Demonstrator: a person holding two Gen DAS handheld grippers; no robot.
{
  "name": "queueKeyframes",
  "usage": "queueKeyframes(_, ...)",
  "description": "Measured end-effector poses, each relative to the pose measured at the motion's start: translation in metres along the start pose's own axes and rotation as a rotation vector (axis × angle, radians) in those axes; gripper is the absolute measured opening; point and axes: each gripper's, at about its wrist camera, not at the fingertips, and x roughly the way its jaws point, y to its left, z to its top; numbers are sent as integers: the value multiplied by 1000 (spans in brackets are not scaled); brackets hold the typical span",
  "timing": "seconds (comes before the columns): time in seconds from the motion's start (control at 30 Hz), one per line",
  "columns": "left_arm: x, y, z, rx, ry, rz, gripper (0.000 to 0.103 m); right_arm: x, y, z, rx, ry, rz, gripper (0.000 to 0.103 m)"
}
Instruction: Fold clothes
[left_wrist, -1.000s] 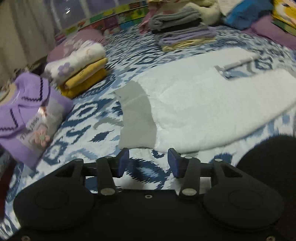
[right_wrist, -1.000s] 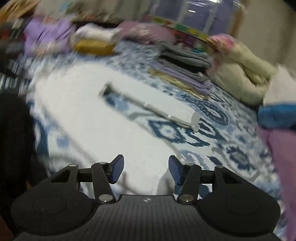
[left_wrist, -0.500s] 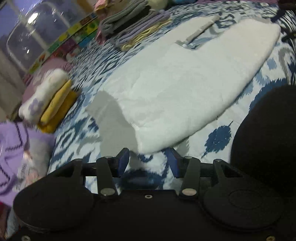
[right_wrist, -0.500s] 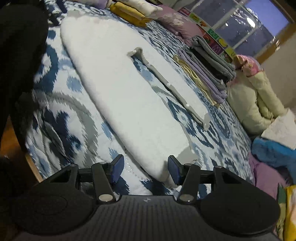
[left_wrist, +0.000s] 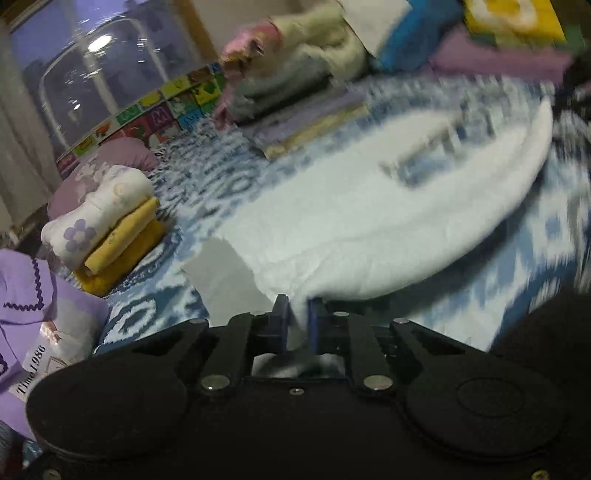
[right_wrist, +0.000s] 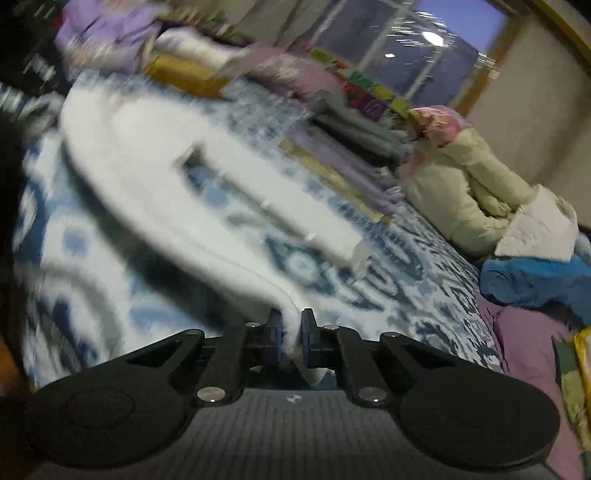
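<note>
— What is the white garment (left_wrist: 369, 221) made of?

— A fleecy, napped cloth, matt and soft-looking. Its cuff (left_wrist: 225, 284) is a flatter, smoother grey fabric.

— And the bedspread (right_wrist: 424, 280) under it?

— Quilted cloth, matt, printed in blue and white.

— The left gripper (left_wrist: 297, 317)?

— Matt black plastic arms with dull silver metal rivets; its fingers (left_wrist: 280, 317) carry blue pads that look rubbery. The right gripper (right_wrist: 291, 330) is the same, with a finely ribbed matt body behind.

— The folded pile (left_wrist: 110, 229) on the left?

— Soft cloth: a plush white piece with a purple flower over smoother yellow ones. The cream jacket (right_wrist: 461, 188) looks puffy, with a slight sheen.
</note>
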Motion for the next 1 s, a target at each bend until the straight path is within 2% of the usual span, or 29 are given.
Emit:
queueKeyframes(0.13, 0, 23, 20, -109, -50, -12, 10, 9, -34, 19, 142, -42, 5, 10)
queueKeyframes(0.27, 12, 42, 41, -182, -60, -17, 8, 30, -56, 36, 209, -64, -3, 9)
queueKeyframes(0.57, 58, 71, 71, -272, -8, -7, 7, 86, -81, 59, 333, -89, -39, 9)
queueKeyframes(1.0, 138, 100, 83, -363, 77, 27, 6, 171, -103, 71, 428, -37, -11, 9)
